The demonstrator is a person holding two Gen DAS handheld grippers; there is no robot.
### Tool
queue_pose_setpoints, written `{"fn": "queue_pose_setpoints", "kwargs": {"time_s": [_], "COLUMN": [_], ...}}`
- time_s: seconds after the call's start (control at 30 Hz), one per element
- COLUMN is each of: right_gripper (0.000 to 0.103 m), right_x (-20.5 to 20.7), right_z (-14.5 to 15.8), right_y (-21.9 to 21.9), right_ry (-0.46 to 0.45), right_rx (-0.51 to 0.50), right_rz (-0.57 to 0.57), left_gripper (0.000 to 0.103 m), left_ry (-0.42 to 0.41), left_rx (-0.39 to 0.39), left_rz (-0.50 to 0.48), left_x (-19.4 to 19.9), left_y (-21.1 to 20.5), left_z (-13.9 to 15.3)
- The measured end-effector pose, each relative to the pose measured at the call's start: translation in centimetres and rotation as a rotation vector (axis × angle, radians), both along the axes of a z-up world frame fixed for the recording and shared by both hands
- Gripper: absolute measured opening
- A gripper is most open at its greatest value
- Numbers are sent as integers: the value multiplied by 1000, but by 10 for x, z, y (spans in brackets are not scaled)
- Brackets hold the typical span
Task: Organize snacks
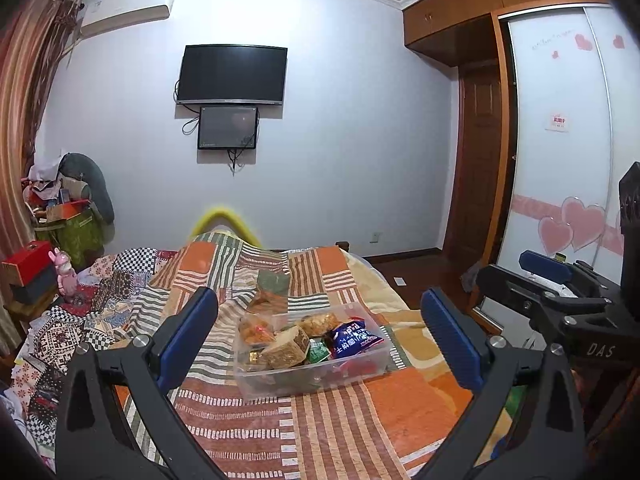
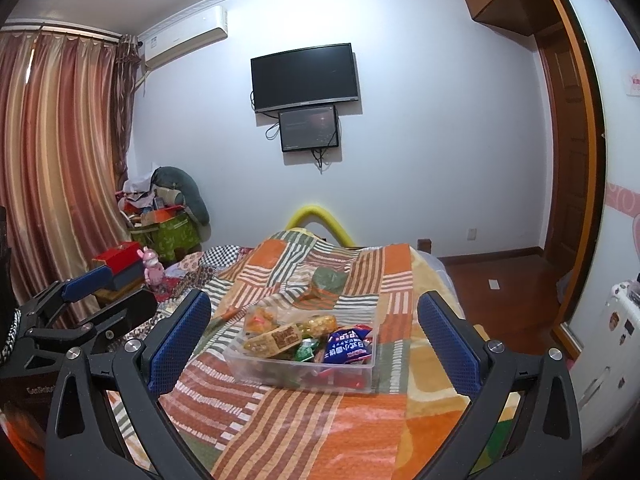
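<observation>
Both handheld grippers, left [image 1: 320,340] and right [image 2: 314,338], spread wide and empty, near a clear plastic bin [image 1: 312,372] of wrapped snacks [image 1: 350,338] on the striped patchwork quilt [image 1: 340,432]: either sorting finished or emptying due.

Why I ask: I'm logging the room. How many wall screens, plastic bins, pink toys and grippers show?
Wall screens: 2
Plastic bins: 1
Pink toys: 1
Grippers: 2, left gripper and right gripper
Total: 6
</observation>
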State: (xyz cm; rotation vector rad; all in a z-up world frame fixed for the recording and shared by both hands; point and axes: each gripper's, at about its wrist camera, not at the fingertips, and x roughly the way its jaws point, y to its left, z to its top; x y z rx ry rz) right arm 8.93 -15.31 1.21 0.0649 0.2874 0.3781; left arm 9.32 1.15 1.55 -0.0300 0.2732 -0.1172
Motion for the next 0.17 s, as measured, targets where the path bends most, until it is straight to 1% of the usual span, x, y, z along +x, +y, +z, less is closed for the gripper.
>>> {"fn": "queue_pose_setpoints", "kwargs": {"time_s": [0.17], "right_gripper": [103], "right_x": [0], "right_z": [-1], "right_y": [1], "right_ry": [3], "right_rx": [-3], "right_rz": [3], "left_gripper": [103], "left_ry": [6], "left_rx": [0], "left_rz": [0], "left_x": [1], "left_y": [2], "left_z": [-1]}}
